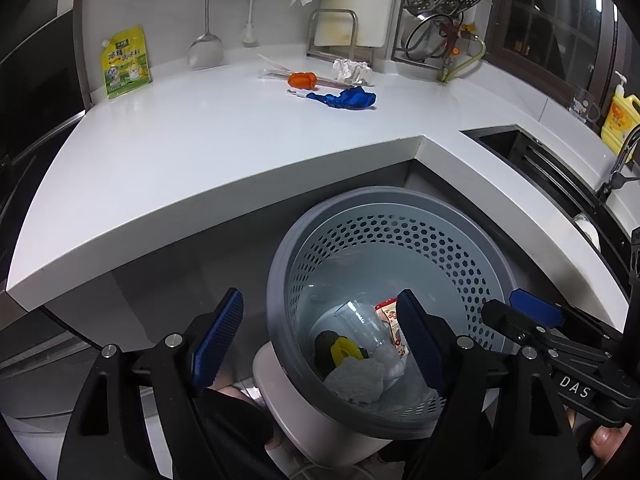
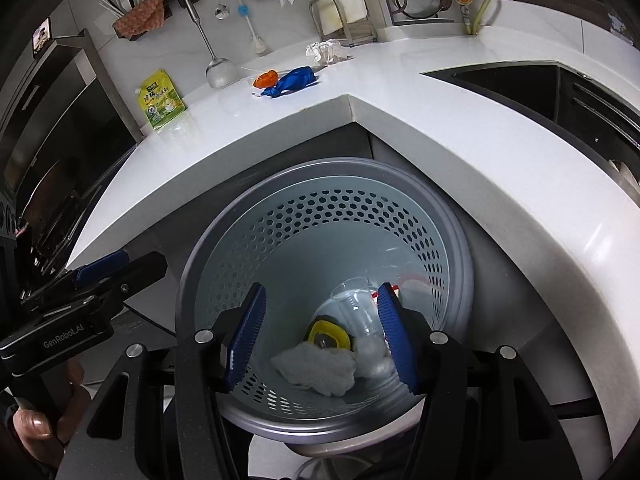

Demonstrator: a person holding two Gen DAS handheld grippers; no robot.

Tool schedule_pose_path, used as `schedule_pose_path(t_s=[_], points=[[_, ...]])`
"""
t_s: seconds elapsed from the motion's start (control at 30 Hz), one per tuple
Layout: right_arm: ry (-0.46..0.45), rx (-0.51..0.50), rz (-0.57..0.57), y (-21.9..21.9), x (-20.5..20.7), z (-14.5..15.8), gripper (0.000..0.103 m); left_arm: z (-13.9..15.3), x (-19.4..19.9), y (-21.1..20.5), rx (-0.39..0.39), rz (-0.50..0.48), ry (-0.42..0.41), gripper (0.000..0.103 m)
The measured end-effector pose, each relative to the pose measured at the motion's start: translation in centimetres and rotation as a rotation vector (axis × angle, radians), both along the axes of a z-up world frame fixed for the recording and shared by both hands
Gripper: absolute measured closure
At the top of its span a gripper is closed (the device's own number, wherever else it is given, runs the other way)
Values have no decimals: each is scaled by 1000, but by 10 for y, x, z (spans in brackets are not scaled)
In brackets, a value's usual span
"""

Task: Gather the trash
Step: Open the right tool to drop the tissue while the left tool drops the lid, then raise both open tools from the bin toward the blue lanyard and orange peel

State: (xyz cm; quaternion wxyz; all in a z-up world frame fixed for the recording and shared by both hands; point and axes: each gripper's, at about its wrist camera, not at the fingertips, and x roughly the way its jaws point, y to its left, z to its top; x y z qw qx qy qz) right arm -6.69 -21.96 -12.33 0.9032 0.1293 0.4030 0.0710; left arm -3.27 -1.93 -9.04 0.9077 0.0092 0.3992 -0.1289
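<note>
A grey perforated trash bin [image 1: 460, 240] [image 2: 304, 216] stands on the floor below the counter corner. Inside lie a clear plastic cup [image 1: 360, 320] [image 2: 356, 300], white tissue [image 1: 360, 376] [image 2: 316, 368], a yellow-black item [image 1: 344, 350] [image 2: 326, 334] and a red snack wrapper [image 1: 390, 320]. On the white counter [image 1: 200, 140] [image 2: 440, 128] lie a blue deflated balloon [image 1: 348, 98] [image 2: 294, 80], an orange balloon [image 1: 302, 79] [image 2: 266, 77] and crumpled white paper [image 1: 352, 70] [image 2: 326, 51]. My left gripper [image 1: 320, 336] is open and empty beside the bin's rim. My right gripper [image 2: 320, 336] is open and empty above the bin.
A yellow-green seasoning pouch [image 1: 126, 62] [image 2: 162, 100] leans on the wall at the left. A ladle [image 1: 206, 46], a cutting-board rack [image 1: 336, 32] and a dish rack [image 1: 436, 16] stand at the back. A black sink [image 1: 532, 168] [image 2: 540, 88] and yellow soap bottle [image 1: 620, 120] are at the right.
</note>
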Motion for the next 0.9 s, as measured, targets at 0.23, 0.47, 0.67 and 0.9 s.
schedule_pose_path(t_s=[0.23,0.47,0.67,0.9], points=[[-3,9,-5,-1,-2,0,47,2,1,9,-13,24,-3,23],[-9,15,4,0,-3,1,47,4,1,13,-17,41,-13,20],[-9,26,5,-1,-2,-2,47,10,-1,16,-21,58,-38,16],[-4,33,-4,-4,1,-3,47,11,5,22,-26,78,-39,12]])
